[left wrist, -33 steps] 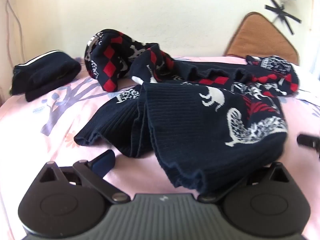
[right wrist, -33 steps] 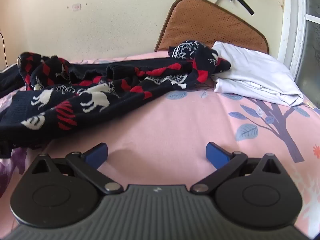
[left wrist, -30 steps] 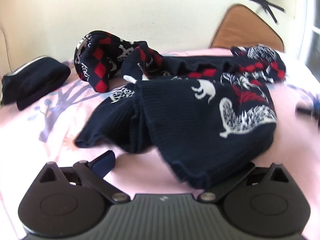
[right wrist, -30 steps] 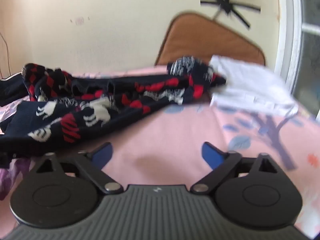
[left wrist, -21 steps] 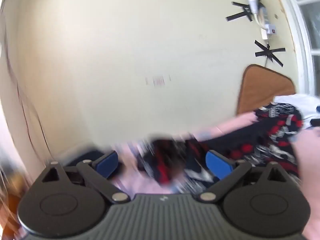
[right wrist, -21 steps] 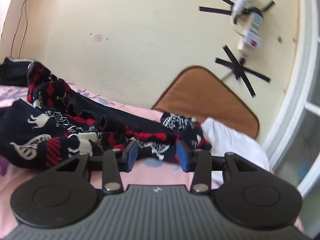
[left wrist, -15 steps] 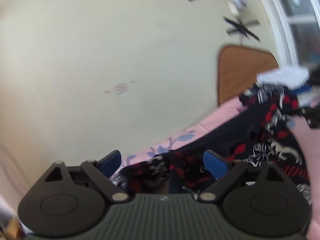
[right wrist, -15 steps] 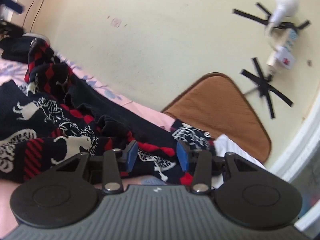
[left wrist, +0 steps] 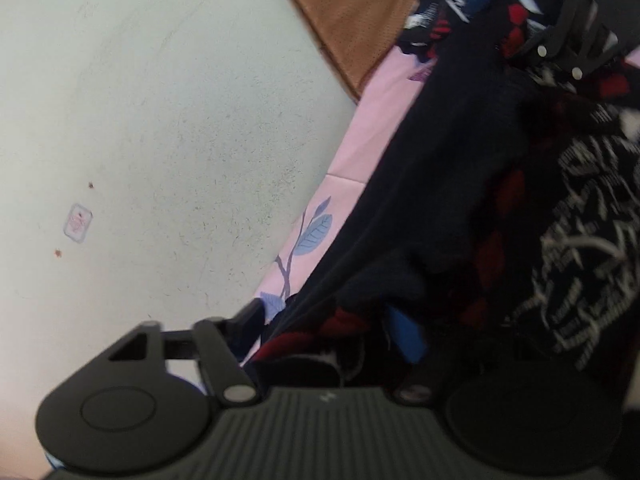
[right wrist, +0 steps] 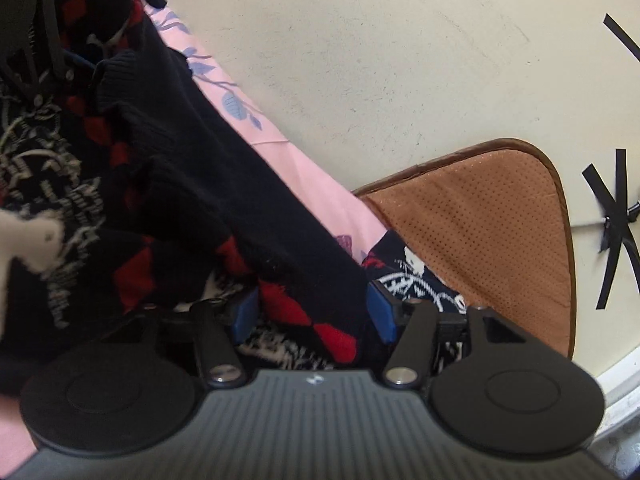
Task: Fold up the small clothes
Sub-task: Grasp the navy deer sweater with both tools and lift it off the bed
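Gripping the sweater [right wrist: 192, 184], both grippers (left [left wrist: 328, 332] seemingly; right [right wrist: 308, 312]), cushion [right wrist: 480, 216] beyond.

The sweater [right wrist: 192, 184] is thick ribbed knit, matt navy with red and white woven patterns. The bed sheet [left wrist: 372, 128] is smooth pink printed cloth. The brown mat [right wrist: 492, 216] looks perforated, with a stitched rim. The wall [left wrist: 160, 100] is rough matt paint. Both grippers have matt black plastic bodies, small shiny metal pins and blue fingers [right wrist: 380, 312]

Home bedroom: floral bedsheet [left wrist: 372, 92], knit sweater [right wrist: 192, 168].
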A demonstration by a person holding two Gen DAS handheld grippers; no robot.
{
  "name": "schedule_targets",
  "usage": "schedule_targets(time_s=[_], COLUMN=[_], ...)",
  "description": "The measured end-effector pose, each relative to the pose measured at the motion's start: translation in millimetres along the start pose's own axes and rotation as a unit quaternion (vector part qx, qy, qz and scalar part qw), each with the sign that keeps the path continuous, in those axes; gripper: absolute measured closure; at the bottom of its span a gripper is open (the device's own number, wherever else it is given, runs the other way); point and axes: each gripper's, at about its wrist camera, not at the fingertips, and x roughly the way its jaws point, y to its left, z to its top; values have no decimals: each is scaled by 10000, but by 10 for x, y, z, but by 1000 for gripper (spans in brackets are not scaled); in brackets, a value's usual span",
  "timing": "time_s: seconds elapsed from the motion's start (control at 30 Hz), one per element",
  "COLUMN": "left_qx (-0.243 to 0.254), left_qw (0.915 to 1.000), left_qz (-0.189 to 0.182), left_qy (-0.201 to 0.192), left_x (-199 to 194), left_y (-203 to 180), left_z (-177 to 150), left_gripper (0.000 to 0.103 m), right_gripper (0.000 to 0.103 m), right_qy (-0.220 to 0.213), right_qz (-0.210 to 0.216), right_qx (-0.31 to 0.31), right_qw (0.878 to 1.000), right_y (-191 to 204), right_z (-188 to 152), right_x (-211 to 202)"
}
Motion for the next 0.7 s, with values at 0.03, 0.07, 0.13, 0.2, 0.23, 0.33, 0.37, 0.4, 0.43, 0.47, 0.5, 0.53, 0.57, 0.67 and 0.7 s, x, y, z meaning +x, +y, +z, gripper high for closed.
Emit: schedule_targets(time_s=[0.03,0.07,0.13,0.2,0.23,0.33,0.37,0.4,0.43,0.47,0.5,0.53,0.57,0.67,0.7], left_qx=[-308,-639,-1239,-1702,-1993,-3005,-3302,-3552,-3725,-3811,-3856,-3911,-3941,-3973,-3989], left_qw=[9995,9979,9921,9841,9772,9394,9235,9079,8929,8816,8714,8624,8562,8301,8207], left_qz=[-30,-50,-98,-69,-45,44,93,154,242,347,463,593,665,970,1121], left_qy=[12,4,-175,-498,-727,-1650,-1948,-2223,-2515,-2764,-2996,-3158,-3274,-3790,-3933], left_x=[9,-38,-191,-487,-691,-1407,-1677,-1941,-2224,-2476,-2754,-3024,-3214,-3888,-4126], left_y=[78,165,346,511,606,869,924,984,1028,1056,1076,1079,1074,1043,1034], left_z=[25,-4,-42,-105,-153,-411,-521,-622,-728,-820,-906,-960,-949,-1001,-1026], left_gripper=[83,90,91,92,92,92,92,92,92,92,92,92,92,92,92], right_gripper=[88,93,94,94,94,94,94,94,94,94,94,94,94,94,94], right_qy=[-61,-174,-556,-916,-1111,-1676,-1868,-2073,-2289,-2513,-2726,-2934,-3125,-3635,-3764], right_qz=[-24,-125,-370,-469,-541,-725,-767,-811,-851,-901,-964,-1050,-1116,-1227,-1271], right_qx=[93,212,558,963,1107,1459,1565,1662,1736,1777,1782,1775,1741,1581,1517], right_qw=[9999,9995,9962,9900,9861,9723,9668,9606,9541,9472,9406,9335,9271,9099,9051], right_y=[-31,-83,-198,-344,-401,-537,-564,-605,-644,-642,-631,-618,-589,-517,-530], right_z=[36,84,198,328,394,599,660,742,823,887,948,976,1044,1221,1279], right_x=[-24,-66,-305,-622,-813,-1334,-1537,-1736,-1929,-2159,-2390,-2600,-2802,-3395,-3543])
